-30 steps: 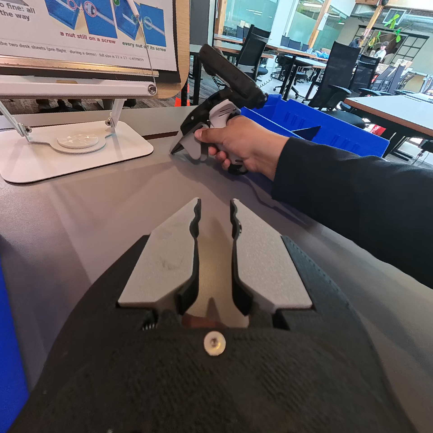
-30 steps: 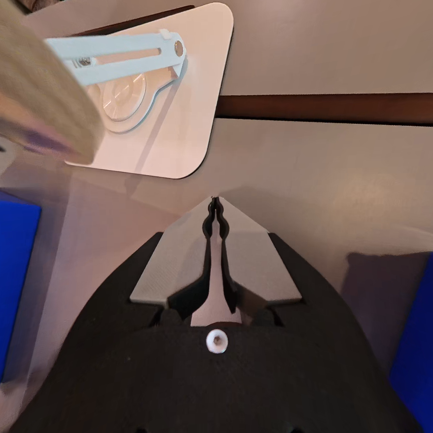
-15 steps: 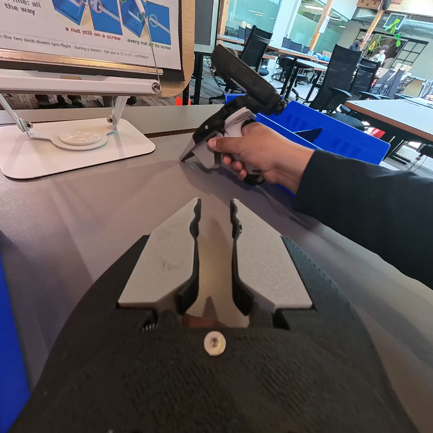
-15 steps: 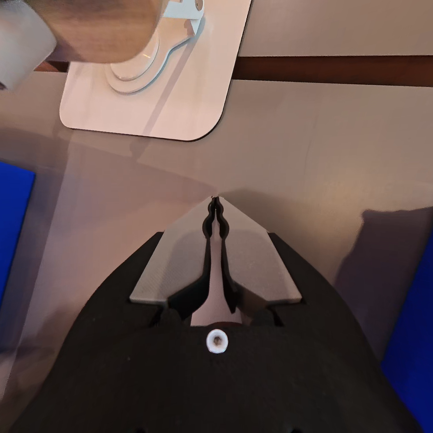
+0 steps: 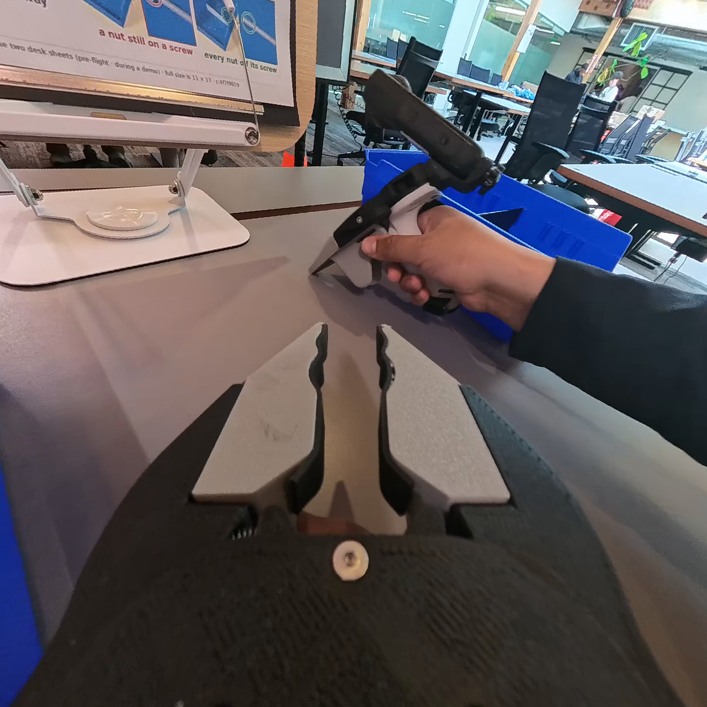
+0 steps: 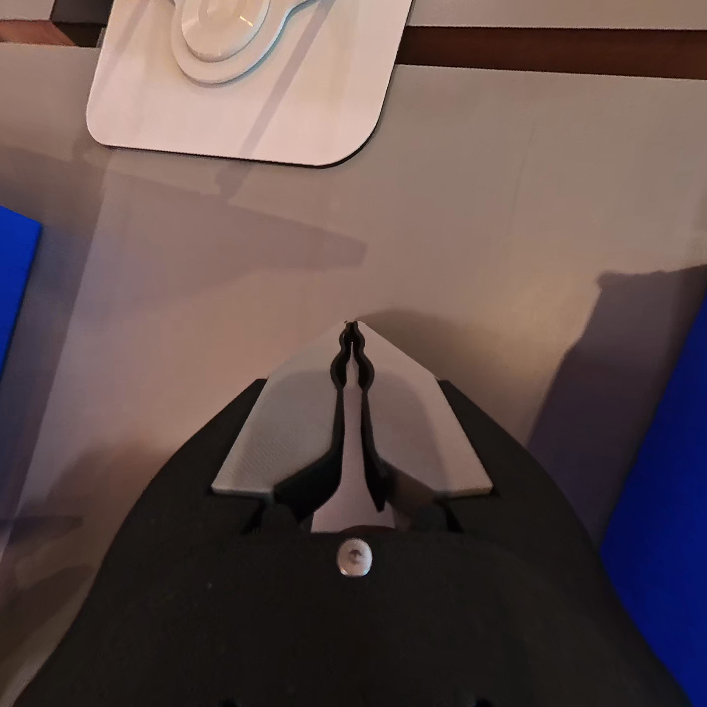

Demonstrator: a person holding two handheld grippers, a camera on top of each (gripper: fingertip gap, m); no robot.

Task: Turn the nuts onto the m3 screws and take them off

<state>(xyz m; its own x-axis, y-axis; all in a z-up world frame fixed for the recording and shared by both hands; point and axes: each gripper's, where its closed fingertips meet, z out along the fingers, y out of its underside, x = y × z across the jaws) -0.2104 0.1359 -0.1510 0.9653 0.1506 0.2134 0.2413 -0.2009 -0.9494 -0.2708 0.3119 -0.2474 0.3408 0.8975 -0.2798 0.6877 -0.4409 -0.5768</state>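
No nut or screw shows clearly in either view. My left gripper (image 5: 352, 327) is open and empty, low over the grey table (image 5: 153, 344). My right gripper (image 6: 352, 323) is shut, its tips close to or on the table. A tiny dark speck sits at its tips, too small to identify. In the left wrist view the right gripper (image 5: 314, 272) is held by a hand (image 5: 459, 264) in a dark sleeve, just beyond my left fingertips and tilted down to the table.
A white stand base (image 5: 114, 245) (image 6: 237, 114) carries an instruction sheet (image 5: 153, 46) at the back left. A blue bin (image 5: 554, 233) (image 6: 669, 497) stands on the right, another blue bin (image 5: 11, 574) (image 6: 15, 267) on the left. Office chairs and desks lie beyond. One gripper's finger ends stand about 20 cm off the other's.
The right gripper has moved nearer to my left gripper and lower toward the table, staying shut. The left gripper has stayed open and almost still.
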